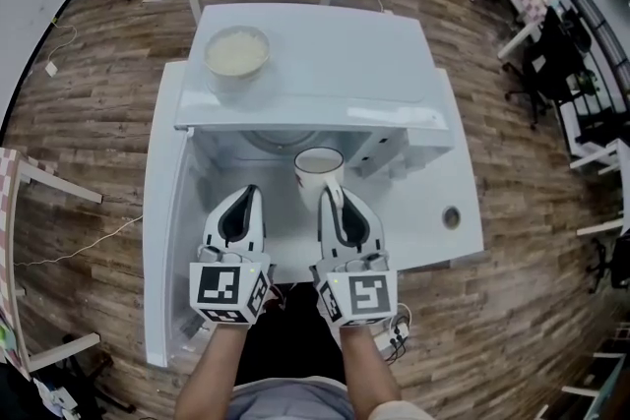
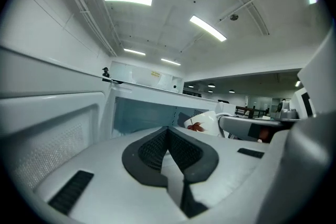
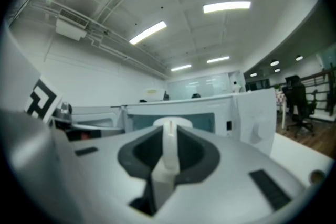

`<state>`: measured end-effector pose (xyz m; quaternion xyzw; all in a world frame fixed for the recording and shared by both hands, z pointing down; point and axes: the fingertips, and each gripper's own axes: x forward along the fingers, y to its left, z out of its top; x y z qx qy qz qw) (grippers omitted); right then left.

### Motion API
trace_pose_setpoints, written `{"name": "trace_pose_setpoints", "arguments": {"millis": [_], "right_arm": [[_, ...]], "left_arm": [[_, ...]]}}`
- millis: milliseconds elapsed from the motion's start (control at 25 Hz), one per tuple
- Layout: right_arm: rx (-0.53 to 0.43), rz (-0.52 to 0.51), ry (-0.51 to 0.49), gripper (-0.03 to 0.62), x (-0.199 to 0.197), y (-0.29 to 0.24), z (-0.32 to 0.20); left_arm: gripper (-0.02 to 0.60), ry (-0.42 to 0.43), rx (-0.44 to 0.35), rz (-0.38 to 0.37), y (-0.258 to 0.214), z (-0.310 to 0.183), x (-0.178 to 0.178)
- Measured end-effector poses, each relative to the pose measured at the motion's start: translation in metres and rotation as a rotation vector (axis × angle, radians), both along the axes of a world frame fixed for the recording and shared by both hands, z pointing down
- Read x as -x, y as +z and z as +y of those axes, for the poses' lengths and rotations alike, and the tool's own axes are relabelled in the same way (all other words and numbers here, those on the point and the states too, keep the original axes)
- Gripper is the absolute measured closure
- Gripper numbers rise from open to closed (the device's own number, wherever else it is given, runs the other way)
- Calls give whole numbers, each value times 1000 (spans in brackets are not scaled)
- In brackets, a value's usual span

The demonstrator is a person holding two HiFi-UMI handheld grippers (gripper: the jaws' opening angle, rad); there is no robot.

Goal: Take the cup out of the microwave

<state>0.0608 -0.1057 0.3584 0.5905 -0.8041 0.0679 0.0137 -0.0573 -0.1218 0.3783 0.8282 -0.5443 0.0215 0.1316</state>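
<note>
Right gripper [image 1: 333,200] was noted clamped on the handle [image 3: 169,145] of the cup [image 1: 318,168], held at its 12 o'clock in the microwave [image 1: 325,64] mouth. Left gripper [image 1: 245,200] was pinched together, empty. Risk judged: cup pivoted on the thin handle, rim knocked against the cavity roof.

Wood-plank flooring [image 1: 98,93] is spreading around the white table [image 1: 433,246]. Long ceiling lights [image 3: 227,6] are glowing overhead. Dark office chairs [image 1: 551,49] are standing far right.

The head view looked steeply down onto the microwave [image 1: 325,54]. Both gripper views sat close, facing level into it and sharing the cup [image 2: 206,123].
</note>
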Motion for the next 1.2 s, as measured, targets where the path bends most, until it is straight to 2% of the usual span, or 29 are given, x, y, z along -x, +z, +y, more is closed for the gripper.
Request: {"name": "trace_pose_setpoints", "arguments": {"millis": [600,800,1200], "right_arm": [[-3,-5,-26,527,2,-32,33],[-19,-12,-32,528,3,-43,36],[-31,-28,-47,526,2,-70,50]], "left_arm": [[572,39,9,55,-22,16,-15],[572,41,20,98,-24,16,-14],[572,64,29,119,-42,25,-18]]}}
